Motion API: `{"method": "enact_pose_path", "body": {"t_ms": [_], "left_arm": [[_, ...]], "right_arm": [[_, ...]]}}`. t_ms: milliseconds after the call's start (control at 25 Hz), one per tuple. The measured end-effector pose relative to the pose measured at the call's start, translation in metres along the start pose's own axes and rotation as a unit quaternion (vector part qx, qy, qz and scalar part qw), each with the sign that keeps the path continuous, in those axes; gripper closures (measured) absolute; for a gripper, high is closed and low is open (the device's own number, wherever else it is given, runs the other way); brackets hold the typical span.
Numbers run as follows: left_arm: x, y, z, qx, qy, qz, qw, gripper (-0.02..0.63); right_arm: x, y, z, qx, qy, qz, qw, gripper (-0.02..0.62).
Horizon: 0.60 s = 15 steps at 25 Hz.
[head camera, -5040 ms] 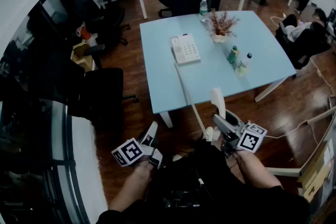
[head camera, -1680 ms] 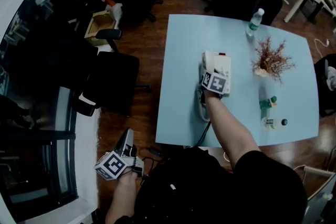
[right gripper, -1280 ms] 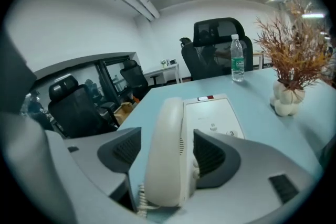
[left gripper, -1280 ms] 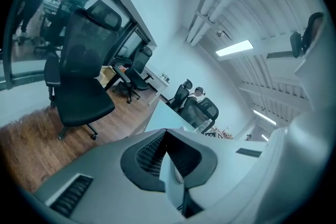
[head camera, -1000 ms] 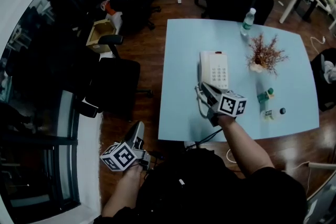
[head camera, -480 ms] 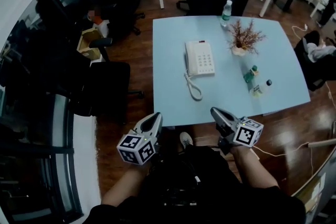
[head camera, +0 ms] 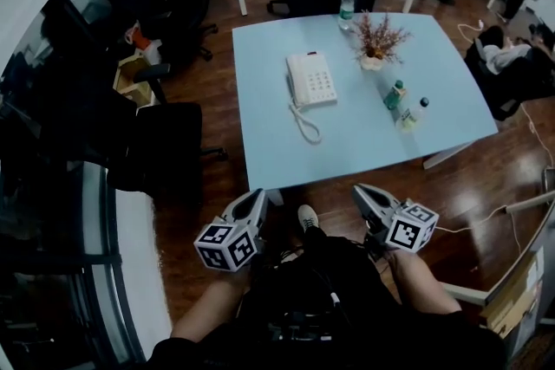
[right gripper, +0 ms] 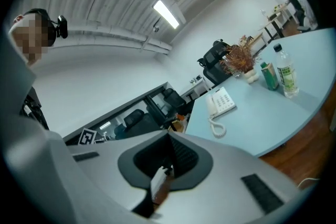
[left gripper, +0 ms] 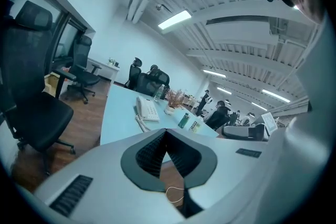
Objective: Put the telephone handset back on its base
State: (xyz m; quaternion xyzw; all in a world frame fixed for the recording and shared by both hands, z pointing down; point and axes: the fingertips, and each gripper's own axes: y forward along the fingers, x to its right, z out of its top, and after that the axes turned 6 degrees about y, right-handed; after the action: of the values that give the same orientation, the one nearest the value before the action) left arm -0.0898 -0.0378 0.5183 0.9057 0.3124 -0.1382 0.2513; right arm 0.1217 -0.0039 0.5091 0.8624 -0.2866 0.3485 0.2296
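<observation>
The white telephone [head camera: 310,80] lies on the light blue table [head camera: 347,139], its handset [head camera: 293,81] resting in the cradle along the base's left side. The coiled cord [head camera: 304,125] loops on the table in front of it. Both grippers are held low by my body, off the table's near edge. My left gripper [head camera: 258,197] is shut and empty. My right gripper [head camera: 358,189] is also shut, with nothing in it. The telephone [left gripper: 147,109] shows far beyond the left gripper [left gripper: 165,131], and the telephone [right gripper: 222,102] shows beyond the right gripper [right gripper: 169,136] too.
A dried plant in a vase [head camera: 375,39], a water bottle [head camera: 347,3] and two small bottles [head camera: 392,94] [head camera: 412,113] stand on the table's right half. Black office chairs [head camera: 165,143] stand to the left and behind. Cables lie on the wooden floor at right.
My right gripper carried the handset to the base, let go of it there, and drew back to my body. The left gripper stayed low.
</observation>
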Motion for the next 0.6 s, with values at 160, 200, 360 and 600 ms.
{"method": "enact_pose_path", "body": {"t_ms": [160,200,360,600], "left_arm": [[0.004,-0.012,0.000,0.010,0.001,-0.001,0.9999,0.606],[0.002,-0.017,0.000,0.013,0.000,0.002,0.9999,0.606],[-0.010,-0.037,-0.002,0.023,-0.007,0.026,0.9994,0.606],[-0.036,-0.056,0.007,0.049,-0.025,0.058,0.9968,0.606]], "right_arm": [[-0.015,0.006,-0.006,-0.015,-0.026,0.006,1.000,0.592],[-0.020,0.010,-0.006,-0.020,-0.030,0.010,0.999,0.592],[-0.031,0.026,-0.009,-0.032,-0.036,0.033,0.998,0.592],[-0.047,0.039,-0.002,-0.043,-0.051,0.048,0.997,0.592]]}}
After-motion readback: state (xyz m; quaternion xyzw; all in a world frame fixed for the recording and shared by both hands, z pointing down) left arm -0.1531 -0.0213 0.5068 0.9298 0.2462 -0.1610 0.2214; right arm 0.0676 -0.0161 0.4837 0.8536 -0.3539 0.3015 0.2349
